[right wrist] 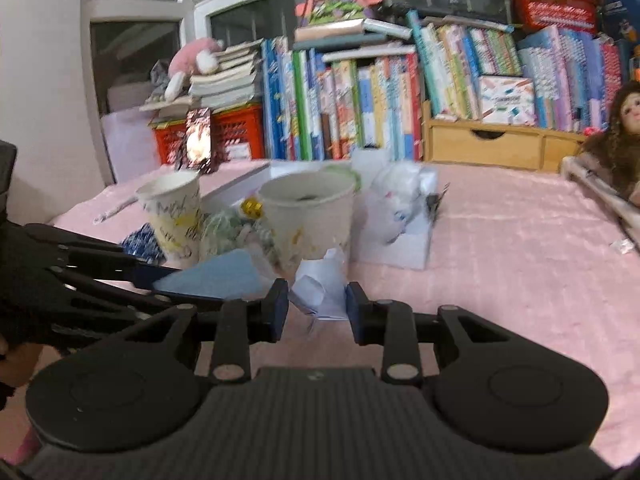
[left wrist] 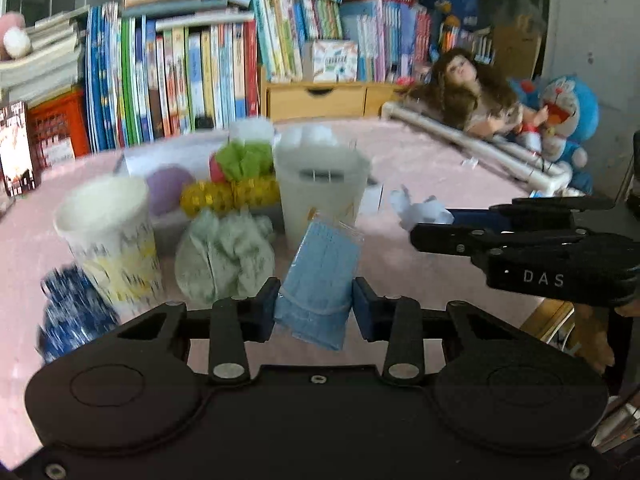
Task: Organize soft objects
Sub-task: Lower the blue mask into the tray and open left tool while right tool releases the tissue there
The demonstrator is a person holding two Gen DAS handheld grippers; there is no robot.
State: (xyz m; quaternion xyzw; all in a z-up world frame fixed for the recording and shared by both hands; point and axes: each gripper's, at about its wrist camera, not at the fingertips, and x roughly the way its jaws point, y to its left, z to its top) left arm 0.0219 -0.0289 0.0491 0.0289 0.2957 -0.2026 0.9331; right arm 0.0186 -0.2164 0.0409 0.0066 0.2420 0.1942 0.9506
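**Left wrist and right wrist: a soft item clamped in each claw**

Left wrist view: the left gripper [left wrist: 314, 306] is seen clenched on a packet of blue face masks [left wrist: 320, 280], which is pressed between both pads and lifted clear of the pink tablecloth [left wrist: 420, 168]. Behind the packet a white cup [left wrist: 322, 196] is placed, with a patterned paper cup [left wrist: 112, 240] to its left and a pale green crumpled cloth [left wrist: 224, 258] between the two. A yellow beaded piece [left wrist: 228, 196] and a green pom-pom [left wrist: 244, 160] are seen further back. The right gripper [left wrist: 424, 220] is shown at the right edge, clamped on a white crumpled paper [left wrist: 420, 210].

Right wrist view: the right gripper [right wrist: 317, 306] is seen closed on the white crumpled paper [right wrist: 320, 292], held just in front of the white cup [right wrist: 308, 216]. The mask packet [right wrist: 216, 276] is visible at the left, gripped by the left gripper [right wrist: 160, 278].
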